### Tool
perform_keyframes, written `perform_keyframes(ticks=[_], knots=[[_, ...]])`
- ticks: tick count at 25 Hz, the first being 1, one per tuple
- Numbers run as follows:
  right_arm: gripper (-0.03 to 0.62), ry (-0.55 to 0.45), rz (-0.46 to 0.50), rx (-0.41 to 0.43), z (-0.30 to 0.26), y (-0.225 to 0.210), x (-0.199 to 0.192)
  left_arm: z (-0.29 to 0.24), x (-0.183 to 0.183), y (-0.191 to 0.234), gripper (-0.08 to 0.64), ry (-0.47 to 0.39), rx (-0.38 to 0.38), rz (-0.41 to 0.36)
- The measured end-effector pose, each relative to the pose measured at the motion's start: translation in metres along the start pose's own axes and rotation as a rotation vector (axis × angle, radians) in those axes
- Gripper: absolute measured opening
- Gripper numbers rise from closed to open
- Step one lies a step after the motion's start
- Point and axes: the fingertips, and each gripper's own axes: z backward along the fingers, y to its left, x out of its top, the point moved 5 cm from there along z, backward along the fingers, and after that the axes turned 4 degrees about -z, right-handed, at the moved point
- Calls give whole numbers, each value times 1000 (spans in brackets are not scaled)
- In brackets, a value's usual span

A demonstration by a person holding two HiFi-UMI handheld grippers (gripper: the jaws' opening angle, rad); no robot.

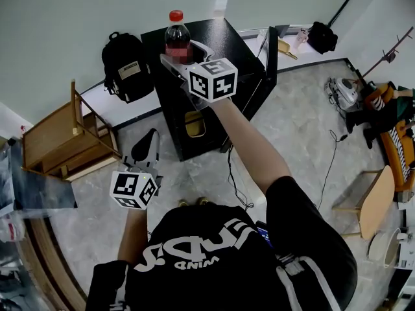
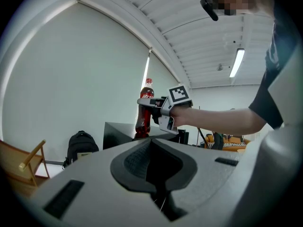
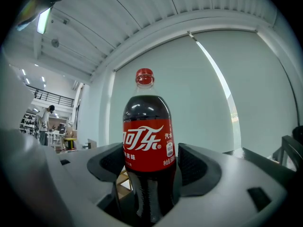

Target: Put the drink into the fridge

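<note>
Here, short of the black box-shaped fridge (image 1: pixel 227 41) and nearer the person, the grey left gripper (image 1: pixel 150 141) hangs with its jaws closed together on nothing. At the fridge's top, the grey right gripper (image 1: pixel 183 56) clamps the upright dark plastic cola bottle (image 3: pixel 148 145), with its red cap and label, by its lower body; whether the base touches the top cannot be told. Farther off, left of the fridge against the wall, sits a black fabric backpack (image 1: pixel 126 67).

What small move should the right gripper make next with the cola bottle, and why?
Probably raise it a little, clear of the black cabinet. The right gripper is shut on the upright cola bottle, whose base looks close to the cabinet top; the left gripper is shut, empty.
</note>
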Motion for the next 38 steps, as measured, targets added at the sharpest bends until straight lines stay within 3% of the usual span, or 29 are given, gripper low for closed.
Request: perform_keyframes(ticks=[15, 33, 38], knots=[[330, 37, 51, -35, 21, 6, 3, 2, -2, -2, 8, -2, -6, 8], [328, -19, 80, -172, 167, -5, 5, -17, -10, -56, 8, 10, -163, 19], [328, -44, 73, -199, 202, -2, -9, -23, -13, -71, 8, 19, -209, 21]])
